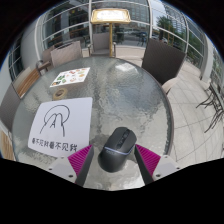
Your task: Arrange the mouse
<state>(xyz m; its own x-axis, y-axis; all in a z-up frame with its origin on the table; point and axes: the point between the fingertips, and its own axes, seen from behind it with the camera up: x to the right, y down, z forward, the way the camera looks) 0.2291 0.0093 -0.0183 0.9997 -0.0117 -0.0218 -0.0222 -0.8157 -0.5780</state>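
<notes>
A dark grey mouse (119, 148) lies on the round glass table (140, 100), between the two pink-padded fingers of the hand-held gripper (113, 161) — the fingers stand spread apart, one at each side of the mouse, and whether the pads touch it cannot be told. Just beside the mouse, toward the left finger, lies a white sheet (62, 127) with a drawn logo and printed characters, and farther across the table sits a small printed card (70, 77) — beyond the table's far rim stand glazed doors (110, 22).
</notes>
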